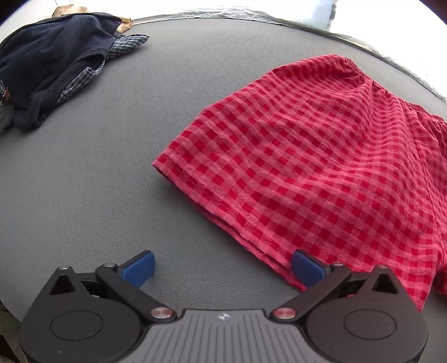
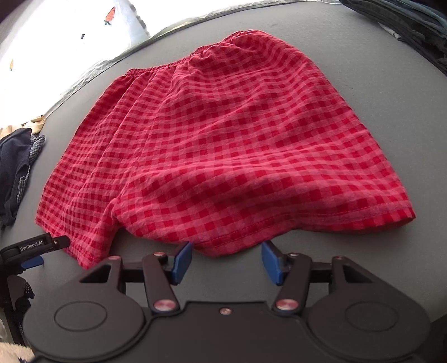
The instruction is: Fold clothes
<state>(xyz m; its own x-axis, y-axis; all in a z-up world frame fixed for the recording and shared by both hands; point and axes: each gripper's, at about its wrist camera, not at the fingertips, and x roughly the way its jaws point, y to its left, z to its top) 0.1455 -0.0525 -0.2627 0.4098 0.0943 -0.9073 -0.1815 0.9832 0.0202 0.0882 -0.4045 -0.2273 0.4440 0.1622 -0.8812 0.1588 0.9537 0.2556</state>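
Red gingham shorts lie spread flat on the grey table, waistband at the far side, leg hems toward me. They also fill the right wrist view. My left gripper is open and empty, low at the near hem of the left leg, its right pad touching the hem. My right gripper is open and empty, its blue pads just short of the right leg's hem. The left gripper also shows in the right wrist view, beside the left leg.
A heap of dark navy and plaid clothes lies at the table's far left, also seen in the right wrist view. More dark clothes lie at the far right. The table's far edge borders a bright white cloth.
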